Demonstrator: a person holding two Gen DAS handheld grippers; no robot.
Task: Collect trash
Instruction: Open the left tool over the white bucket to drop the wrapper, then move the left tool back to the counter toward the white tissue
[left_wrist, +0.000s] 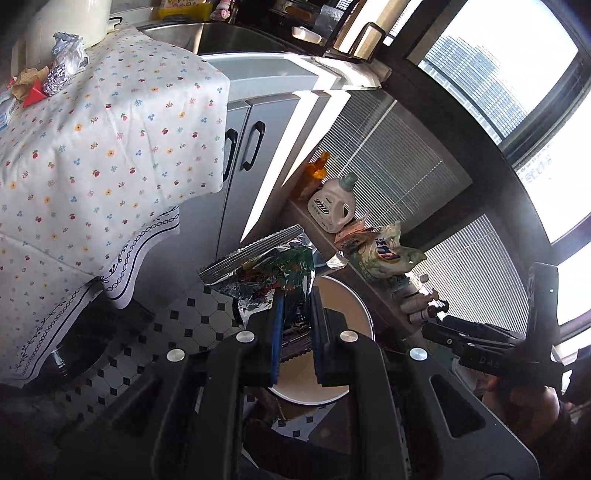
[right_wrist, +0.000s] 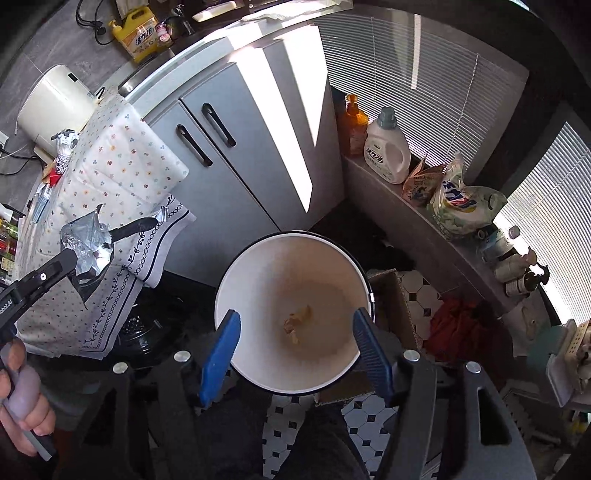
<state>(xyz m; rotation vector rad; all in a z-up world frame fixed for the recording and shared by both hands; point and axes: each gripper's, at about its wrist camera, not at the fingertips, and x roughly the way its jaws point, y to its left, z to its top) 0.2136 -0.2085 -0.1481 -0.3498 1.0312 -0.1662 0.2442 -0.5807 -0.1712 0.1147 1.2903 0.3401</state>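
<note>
Clamped between the fingers of the left gripper (left_wrist: 295, 317), a crumpled foil wrapper (left_wrist: 266, 269) is held above the white bin (right_wrist: 295, 258). Paper scrap (right_wrist: 297, 321) lies at the bin's bottom. The right gripper (right_wrist: 295, 347) is spread wide, empty, over the rim. More trash (left_wrist: 48, 74) is seen on the floral tablecloth (left_wrist: 110, 147).

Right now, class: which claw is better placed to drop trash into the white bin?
The left claw: it already grips the foil wrapper above the bin. The right claw is open, holding nothing.
</note>
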